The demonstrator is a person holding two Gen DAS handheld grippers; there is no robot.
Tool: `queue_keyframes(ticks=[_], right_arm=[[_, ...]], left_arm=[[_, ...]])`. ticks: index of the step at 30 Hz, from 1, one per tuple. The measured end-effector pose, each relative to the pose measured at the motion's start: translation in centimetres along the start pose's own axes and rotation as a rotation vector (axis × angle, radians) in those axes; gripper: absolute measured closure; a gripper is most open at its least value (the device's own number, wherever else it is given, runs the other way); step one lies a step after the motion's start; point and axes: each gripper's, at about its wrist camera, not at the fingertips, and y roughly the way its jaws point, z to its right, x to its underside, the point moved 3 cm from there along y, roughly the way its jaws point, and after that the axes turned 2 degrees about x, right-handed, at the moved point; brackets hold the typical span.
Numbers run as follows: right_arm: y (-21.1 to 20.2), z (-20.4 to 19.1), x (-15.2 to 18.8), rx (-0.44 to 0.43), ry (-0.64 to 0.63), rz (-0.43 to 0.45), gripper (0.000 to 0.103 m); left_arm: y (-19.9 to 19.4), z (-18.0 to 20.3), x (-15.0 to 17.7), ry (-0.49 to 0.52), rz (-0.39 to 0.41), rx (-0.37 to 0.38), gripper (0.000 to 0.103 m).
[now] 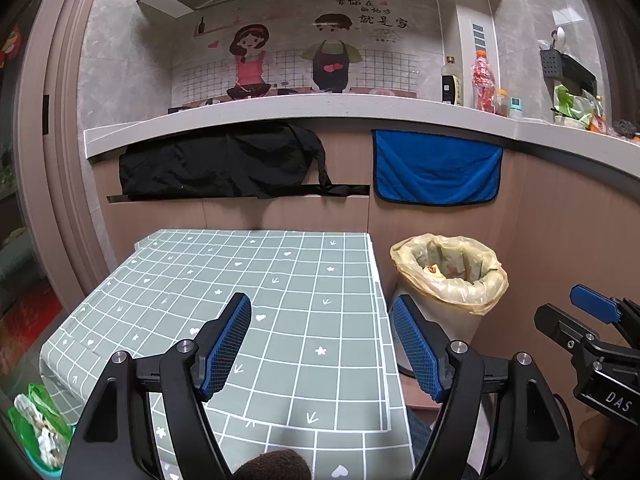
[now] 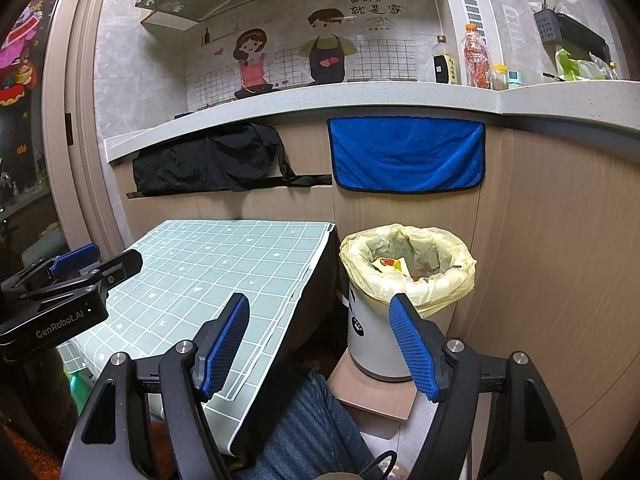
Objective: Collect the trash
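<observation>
A white trash bin (image 2: 376, 344) lined with a yellow bag (image 2: 408, 256) stands on a low wooden block right of the table; wrappers lie inside it. It also shows in the left wrist view (image 1: 452, 272). My left gripper (image 1: 322, 308) is open and empty above the green checked tablecloth (image 1: 280, 300). My right gripper (image 2: 320, 308) is open and empty, held over the gap between the table edge (image 2: 296, 304) and the bin. Each gripper shows at the edge of the other's view.
A green bag with crumpled material (image 1: 36, 424) lies low at the left of the table. A kitchen counter (image 1: 320, 108) runs behind, with bottles (image 1: 484, 80), a black cloth (image 1: 224, 160) and a blue towel (image 1: 436, 168) hung below. A person's leg (image 2: 304, 424) is beneath the right gripper.
</observation>
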Motion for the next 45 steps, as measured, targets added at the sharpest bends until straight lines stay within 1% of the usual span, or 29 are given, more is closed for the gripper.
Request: queue_keyframes(ticks=[11,19,45], right_arm=[[-0.3,0.4,-0.2,0.004,0.009,0.007,0.033],[-1.0,0.6,0.0,0.022,0.02,0.018,0.033],[-0.9,0.9,-0.1,0.02,0.022,0.017,0.033]], left_arm=[[0.0,0.3,0.1,0.018,-0.001,0.017,0.029],[0.0,0.4,0.1,0.025,-0.001,0.024,0.029],[0.1,0.9,-0.1,0.04,-0.006,0.046,0.029]])
